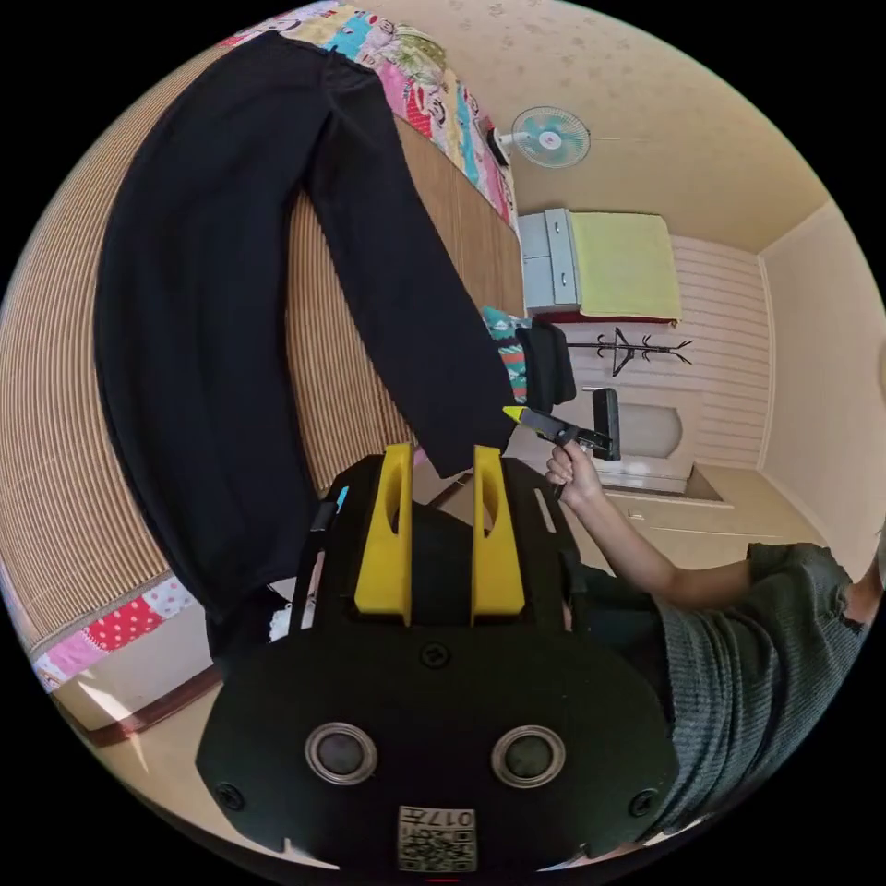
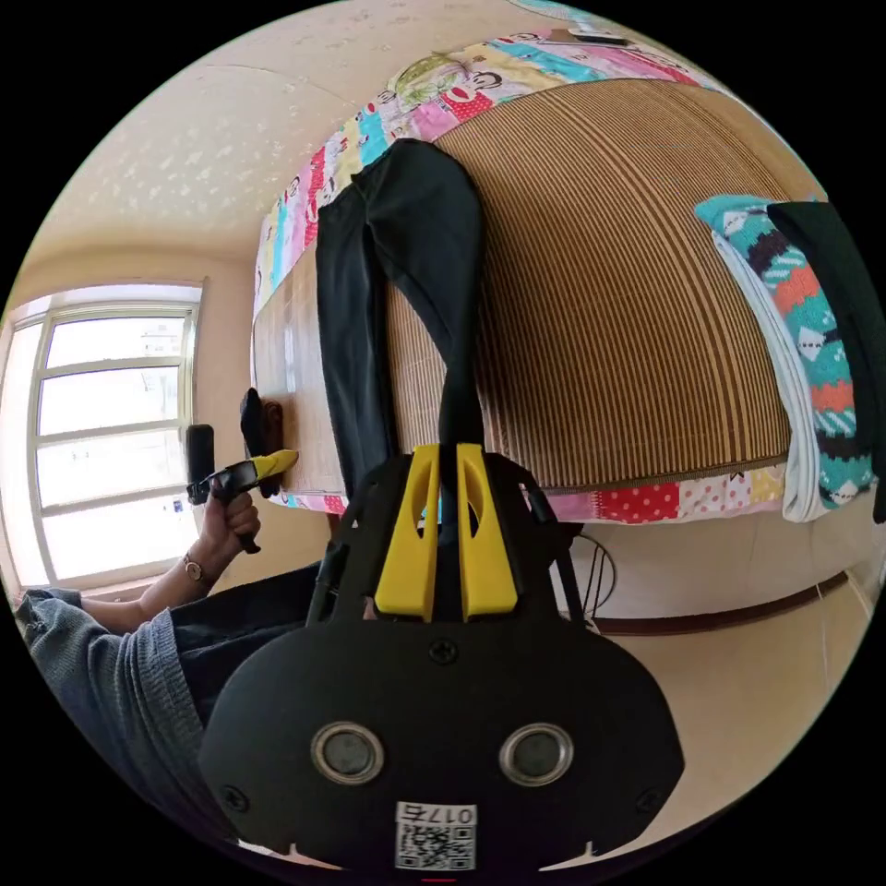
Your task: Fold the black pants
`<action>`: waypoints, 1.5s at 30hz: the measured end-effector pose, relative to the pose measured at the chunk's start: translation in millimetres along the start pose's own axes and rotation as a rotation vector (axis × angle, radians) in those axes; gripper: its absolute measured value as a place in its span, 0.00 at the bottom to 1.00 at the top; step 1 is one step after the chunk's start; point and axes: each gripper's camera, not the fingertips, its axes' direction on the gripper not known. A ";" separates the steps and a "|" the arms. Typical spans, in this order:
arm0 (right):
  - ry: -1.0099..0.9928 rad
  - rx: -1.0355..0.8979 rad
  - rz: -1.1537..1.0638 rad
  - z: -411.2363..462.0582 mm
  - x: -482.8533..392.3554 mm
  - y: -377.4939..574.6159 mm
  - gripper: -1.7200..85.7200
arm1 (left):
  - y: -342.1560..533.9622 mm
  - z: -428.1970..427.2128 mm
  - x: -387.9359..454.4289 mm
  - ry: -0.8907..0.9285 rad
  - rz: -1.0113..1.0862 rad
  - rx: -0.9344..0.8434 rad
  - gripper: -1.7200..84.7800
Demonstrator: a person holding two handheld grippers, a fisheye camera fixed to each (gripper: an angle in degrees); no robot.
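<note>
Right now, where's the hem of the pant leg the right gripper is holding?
In the right gripper view, it's pinched in the right gripper, just off the bamboo mat's near edge; the black pants stretch away across the mat.

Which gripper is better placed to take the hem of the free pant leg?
Left. The left gripper is open beside the free leg of the black pants; the right gripper is shut on the other leg.
</note>
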 end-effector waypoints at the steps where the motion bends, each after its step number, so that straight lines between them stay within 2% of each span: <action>1: -0.022 -0.009 -0.004 -0.5 -12.0 5.0 0.05 | -9.0 6.1 14.6 -0.027 -0.003 0.010 0.14; 2: -0.034 -0.019 -0.011 0.9 -17.5 6.7 0.05 | -15.5 11.3 27.8 -0.086 -0.032 0.039 0.15; 5: -0.042 -0.101 -0.109 17.1 -49.2 10.7 0.05 | -32.5 26.1 58.0 -0.114 -0.026 0.094 0.18; 10: 0.072 -0.240 -0.381 53.3 -104.7 20.5 0.05 | -54.0 60.8 80.4 -0.242 -0.035 0.074 0.22; 12: 0.074 -0.293 -0.441 65.0 -111.2 23.2 0.05 | -52.4 74.3 80.2 -0.347 -0.027 0.092 0.21; 14: 0.060 -0.355 -0.489 73.7 -111.0 24.8 0.05 | -45.0 90.8 71.6 -0.350 -0.021 0.079 0.15; 16: 0.021 -0.449 -0.568 78.1 -101.0 25.9 0.05 | -29.3 92.3 63.0 -0.386 -0.068 0.125 0.09; 18: -0.028 -0.522 -0.601 78.1 -80.7 23.2 0.04 | -9.8 88.5 54.5 -0.387 -0.116 0.200 0.07; 23: 0.006 -0.660 -0.389 83.4 29.5 -36.0 0.08 | 34.0 94.0 25.5 -0.346 -0.251 0.286 0.06; 28: -0.151 -0.410 -0.154 79.8 111.8 -205.7 0.17 | 58.1 95.8 26.6 -0.358 -0.279 0.343 0.06; 31: -0.223 -0.232 -0.072 98.3 112.4 -298.6 0.19 | 65.9 95.3 31.4 -0.357 -0.276 0.364 0.06; 35: -0.300 -0.069 0.001 130.1 91.0 -364.8 0.19 | 74.0 91.9 41.9 -0.361 -0.238 0.396 0.06; 38: -0.119 -0.060 0.022 165.7 63.9 -384.0 0.12 | 81.0 86.6 42.8 -0.324 -0.233 0.410 0.06; 39: 0.009 -0.072 0.004 177.3 47.8 -385.8 0.09 | 82.9 85.1 41.9 -0.310 -0.236 0.415 0.06; 40: 0.175 -0.036 -0.054 180.7 22.4 -382.1 0.07 | 88.1 81.0 37.9 -0.268 -0.249 0.427 0.06; 41: 0.259 -0.009 -0.095 180.9 6.4 -378.4 0.07 | 95.9 75.5 30.6 -0.198 -0.272 0.448 0.06; 43: 0.502 0.117 -0.313 185.9 -70.0 -352.3 0.06 | 115.2 63.8 15.3 -0.053 -0.313 0.509 0.06; 45: 0.561 0.173 -0.467 197.4 -126.4 -329.9 0.06 | 139.1 50.7 1.3 0.056 -0.358 0.569 0.05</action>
